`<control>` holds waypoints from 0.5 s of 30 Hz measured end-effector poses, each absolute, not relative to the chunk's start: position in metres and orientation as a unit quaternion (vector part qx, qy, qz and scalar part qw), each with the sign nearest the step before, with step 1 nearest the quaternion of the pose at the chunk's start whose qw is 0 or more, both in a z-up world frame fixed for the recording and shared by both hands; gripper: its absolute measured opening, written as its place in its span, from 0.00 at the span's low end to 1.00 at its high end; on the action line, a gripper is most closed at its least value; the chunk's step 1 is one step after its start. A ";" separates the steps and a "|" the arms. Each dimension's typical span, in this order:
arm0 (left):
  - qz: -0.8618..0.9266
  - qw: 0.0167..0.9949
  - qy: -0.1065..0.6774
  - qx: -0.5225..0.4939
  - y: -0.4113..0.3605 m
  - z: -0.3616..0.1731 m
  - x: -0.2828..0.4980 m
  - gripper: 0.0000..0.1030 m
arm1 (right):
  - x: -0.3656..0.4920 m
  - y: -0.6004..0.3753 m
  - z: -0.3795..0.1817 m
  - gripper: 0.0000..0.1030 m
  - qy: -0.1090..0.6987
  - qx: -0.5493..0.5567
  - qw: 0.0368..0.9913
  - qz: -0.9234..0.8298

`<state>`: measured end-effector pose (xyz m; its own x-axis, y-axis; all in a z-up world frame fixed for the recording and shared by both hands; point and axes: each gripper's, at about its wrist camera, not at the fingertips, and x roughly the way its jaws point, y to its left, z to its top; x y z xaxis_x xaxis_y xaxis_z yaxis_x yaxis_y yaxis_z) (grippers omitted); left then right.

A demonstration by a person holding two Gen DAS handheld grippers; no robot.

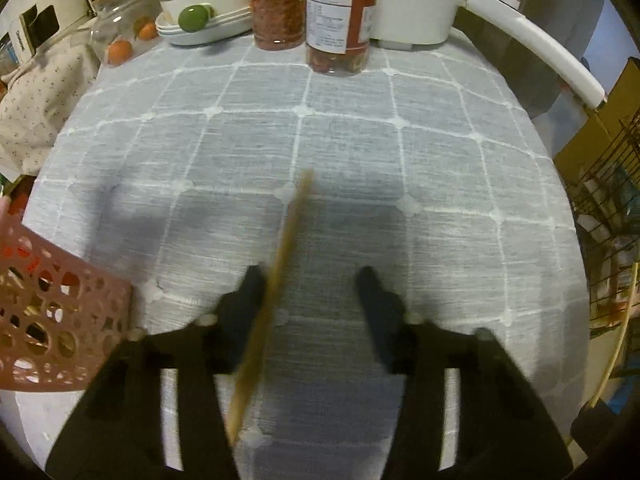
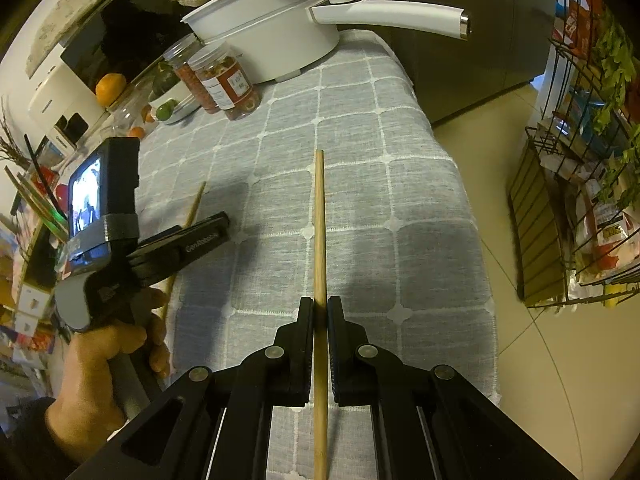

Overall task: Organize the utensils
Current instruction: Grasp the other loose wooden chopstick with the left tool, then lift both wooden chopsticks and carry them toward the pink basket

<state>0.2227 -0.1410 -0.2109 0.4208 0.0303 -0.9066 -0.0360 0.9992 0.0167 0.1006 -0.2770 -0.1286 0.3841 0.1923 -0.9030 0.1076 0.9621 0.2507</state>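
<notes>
A wooden chopstick [image 1: 288, 236] lies blurred on the grey checked tablecloth [image 1: 400, 160], slanting between the fingers of my left gripper [image 1: 310, 276]. It runs close beside the left finger [image 1: 250, 284], while the right finger stands well clear, so the jaws are open around it. In the right wrist view the same chopstick [image 2: 197, 204] pokes out past the left gripper [image 2: 200, 236], which a hand [image 2: 104, 352] holds. My right gripper [image 2: 320, 304] is shut on a second chopstick [image 2: 319, 220], which points straight ahead above the cloth.
A pink perforated basket [image 1: 60, 312] sits at the table's left edge. Two jars [image 1: 340, 20] and a white pot [image 1: 420, 0] with a long handle stand at the back, beside bowls with fruit [image 1: 196, 20]. To the right are the table edge [image 2: 460, 200] and a wire rack [image 2: 580, 160].
</notes>
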 end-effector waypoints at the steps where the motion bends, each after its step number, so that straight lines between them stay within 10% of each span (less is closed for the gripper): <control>1: 0.015 0.842 0.539 -0.001 -0.142 -0.210 0.223 0.35 | 0.101 -0.277 -0.128 0.06 0.553 0.136 0.822 0.025; 7: -0.004 0.832 0.554 0.010 -0.150 -0.208 0.223 0.08 | 0.099 -0.281 -0.119 0.06 0.539 0.141 0.830 0.022; 15: -0.086 0.827 0.554 -0.024 -0.149 -0.184 0.192 0.07 | 0.090 -0.287 -0.098 0.06 0.514 0.141 0.846 0.015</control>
<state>0.1915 -0.1485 -0.1842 0.3706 -0.1687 -0.9134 0.1152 0.9841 -0.1350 0.0902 -0.2870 -0.0985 0.4706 0.1702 -0.8658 0.1192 0.9600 0.2535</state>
